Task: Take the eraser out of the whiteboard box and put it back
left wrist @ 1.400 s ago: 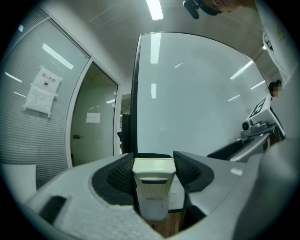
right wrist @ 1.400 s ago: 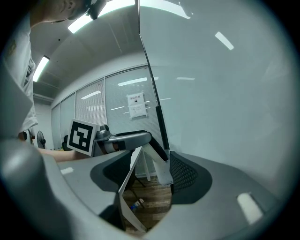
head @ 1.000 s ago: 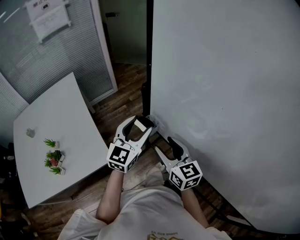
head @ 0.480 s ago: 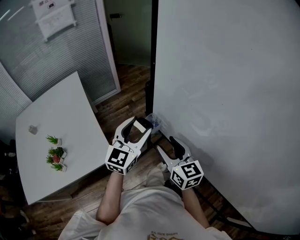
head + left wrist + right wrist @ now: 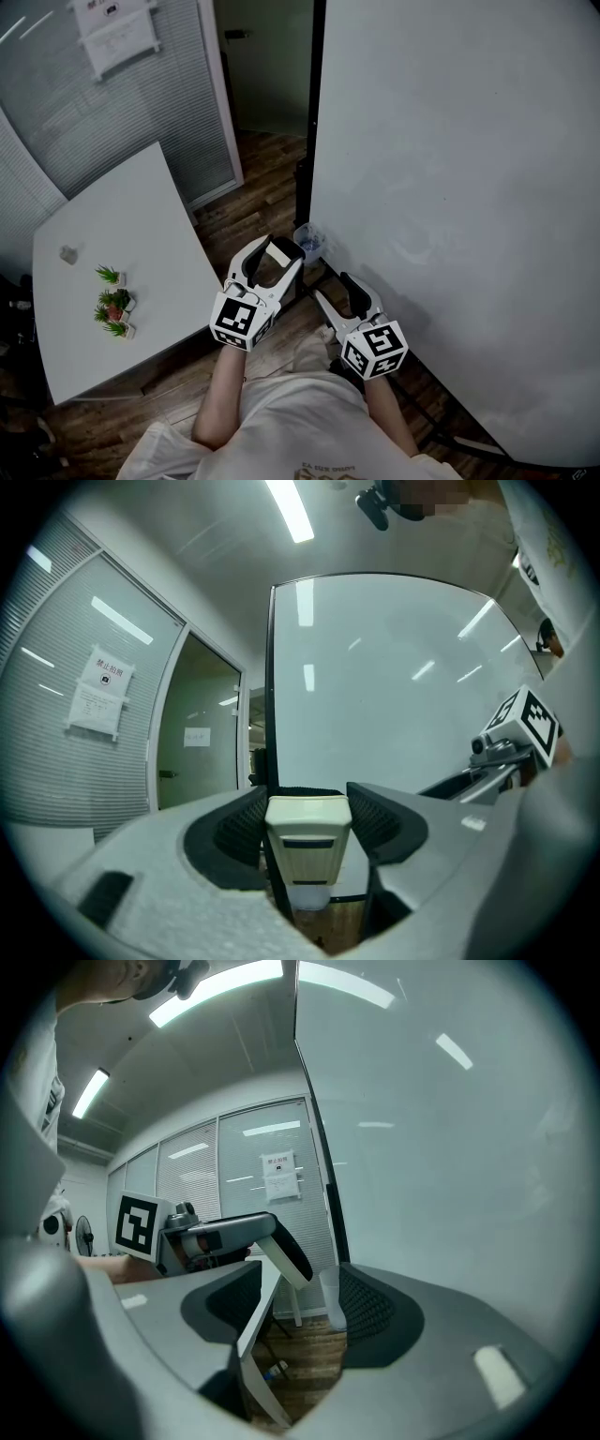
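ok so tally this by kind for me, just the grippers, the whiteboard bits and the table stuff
hand-held gripper: 2 (left, right)
eraser: 1
whiteboard: 1
whiteboard box: 1
white table: 1
small potted plant: 3 ()
small grey object on the table: 1
total: 10

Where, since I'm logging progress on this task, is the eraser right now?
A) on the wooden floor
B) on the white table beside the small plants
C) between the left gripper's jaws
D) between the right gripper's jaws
C: the left gripper view shows the cream eraser clamped between the pads of the left gripper, while the right gripper has its jaws apart with nothing between them.
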Available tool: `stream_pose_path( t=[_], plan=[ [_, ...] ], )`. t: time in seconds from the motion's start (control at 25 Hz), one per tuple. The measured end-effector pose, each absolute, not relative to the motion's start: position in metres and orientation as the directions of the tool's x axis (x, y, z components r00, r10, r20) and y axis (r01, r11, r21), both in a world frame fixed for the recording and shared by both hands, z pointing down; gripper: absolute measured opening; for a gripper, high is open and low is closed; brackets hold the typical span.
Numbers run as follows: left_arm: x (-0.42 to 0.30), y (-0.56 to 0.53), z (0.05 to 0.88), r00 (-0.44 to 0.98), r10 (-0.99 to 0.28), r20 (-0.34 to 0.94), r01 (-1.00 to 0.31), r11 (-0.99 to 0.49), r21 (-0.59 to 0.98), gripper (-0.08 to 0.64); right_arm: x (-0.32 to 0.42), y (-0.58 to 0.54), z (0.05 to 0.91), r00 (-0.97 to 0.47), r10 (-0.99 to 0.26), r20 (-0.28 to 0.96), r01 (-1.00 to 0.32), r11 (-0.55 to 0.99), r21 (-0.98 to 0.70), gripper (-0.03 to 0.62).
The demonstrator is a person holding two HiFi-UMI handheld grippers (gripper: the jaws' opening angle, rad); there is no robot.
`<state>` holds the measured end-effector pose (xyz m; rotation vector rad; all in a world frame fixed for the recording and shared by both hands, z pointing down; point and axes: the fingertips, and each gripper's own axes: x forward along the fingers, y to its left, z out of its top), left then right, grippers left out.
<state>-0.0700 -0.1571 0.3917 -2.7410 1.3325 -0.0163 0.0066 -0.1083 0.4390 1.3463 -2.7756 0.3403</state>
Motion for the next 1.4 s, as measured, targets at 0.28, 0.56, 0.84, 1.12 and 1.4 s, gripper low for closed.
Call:
stream_pose_path(
  t=[0.28, 0.56, 0.84, 1.12, 1.4],
  plan=[
    [-0.074, -0.152, 0.393, 0.620, -0.784, -0.030, -0.782, -0.615, -0.099, 0.264, 0.003, -0.103, 0.441, -0.620, -0.775, 0.124, -0.782, 0.597, -0.180, 0.264],
    [-0.074, -0.152, 0.390, 0.630, -0.776, -0.031, -0.774, -0.624, -0.107, 0.264, 0.001, -0.104, 0.440, -0.614, -0.780, 0.121, -0.786, 0.591, -0.184, 0.263],
    [-0.072, -0.157, 0.393, 0.634, -0.773, -0.027, -0.771, -0.629, -0.094, 0.264, 0.004, -0.107, 0.443, -0.607, -0.784, 0.127, -0.791, 0.582, -0.188, 0.264],
    [-0.067, -0.163, 0.393, 0.644, -0.764, -0.028, -0.763, -0.640, -0.092, 0.264, 0.008, -0.112, 0.445, -0.600, -0.788, 0.135, -0.797, 0.573, -0.192, 0.263],
    [-0.059, -0.172, 0.397, 0.653, -0.757, -0.021, -0.756, -0.649, -0.086, 0.264, 0.012, -0.120, 0.450, -0.598, -0.788, 0.145, -0.798, 0.568, -0.202, 0.261]
  ],
)
